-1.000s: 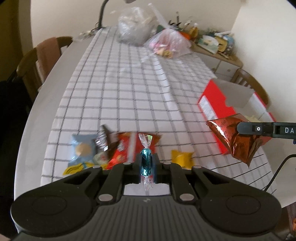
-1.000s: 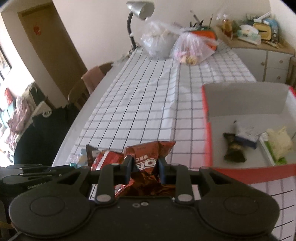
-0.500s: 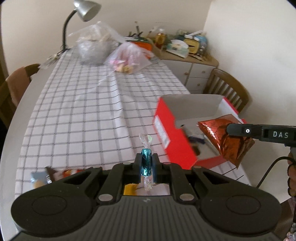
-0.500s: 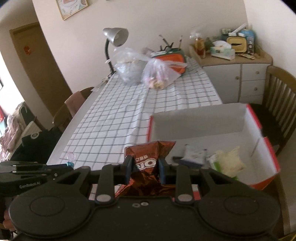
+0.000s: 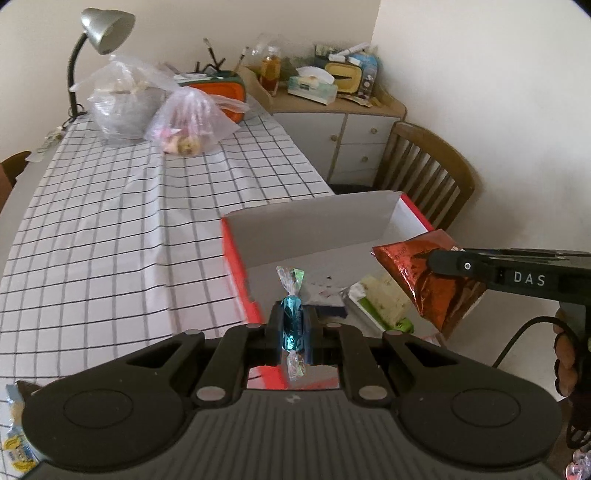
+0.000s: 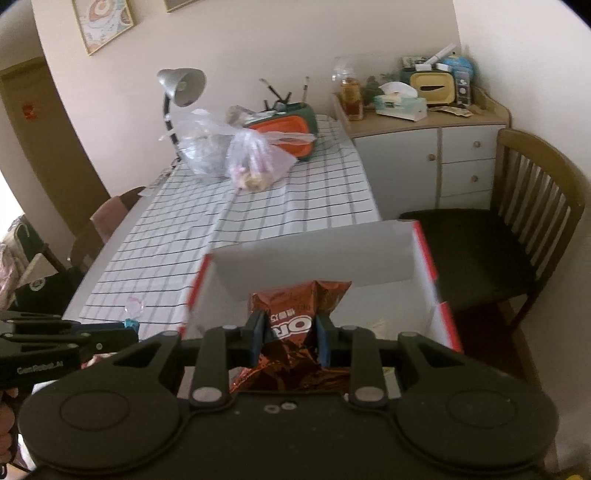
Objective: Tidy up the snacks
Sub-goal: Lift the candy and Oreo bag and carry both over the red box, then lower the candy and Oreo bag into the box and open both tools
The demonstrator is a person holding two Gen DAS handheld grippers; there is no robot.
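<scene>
both loads are now seen over the red box (image 5: 236, 258), where a second ago they were over the loose snacks left of it on the checked cloth; the carrying step is judged nearly complete and only release appears to remain. the left gripper (image 5: 293, 328) is closed, its jaws clamped on a blue foil candy (image 5: 291, 325) held upright above the box's near left corner. the right gripper (image 6: 290, 334) is closed on a brown foil snack bag (image 6: 295, 314), held above the box's interior toward its right side. inside the box, a pale snack in a green-edged wrapper (image 5: 380, 299) and a small white packet (image 5: 325, 293) are already lodged. at the lower left, well apart from the box, one blue-and-yellow packet (image 5: 14, 428) is left on the tabletop (image 5: 92, 229). beyond the box, two clear plastic bags (image 5: 184, 122) and a desk lamp (image 5: 99, 33) are found at the tabletop's far end; right of the box a wooden chair (image 6: 532, 221) is placed, and behind it a cluttered sideboard (image 6: 424, 122).
</scene>
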